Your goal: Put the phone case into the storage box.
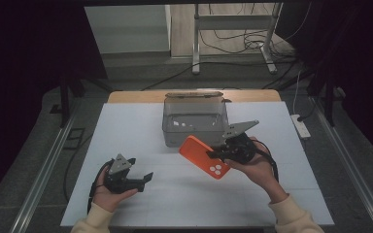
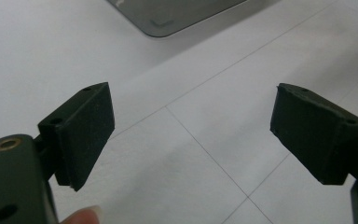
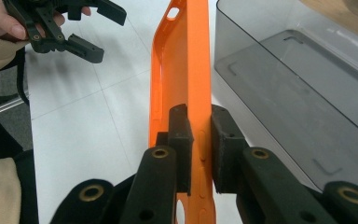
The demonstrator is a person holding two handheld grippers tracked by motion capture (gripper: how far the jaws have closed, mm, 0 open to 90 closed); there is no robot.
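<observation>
White table (image 1: 126, 145) and dim room: the right gripper (image 3: 200, 135) pinches an orange phone case (image 1: 205, 156) by one side wall, held aloft just near of the grey bin (image 1: 194, 119). It looks light, thin and bendy, so gripping mid-edge seems wise; the left gripper (image 1: 143, 178) hangs spread and empty.

A white rectangular table top (image 1: 126, 141), crossed by thin seam lines that divide it into panels, covers the middle of the high view. Along its far edge, at the upper middle of the frame, a strip of pale wood (image 1: 136, 96) shows. A smoky-grey translucent plastic box (image 1: 193, 119) with an open lid stands on the white surface at upper centre.
</observation>
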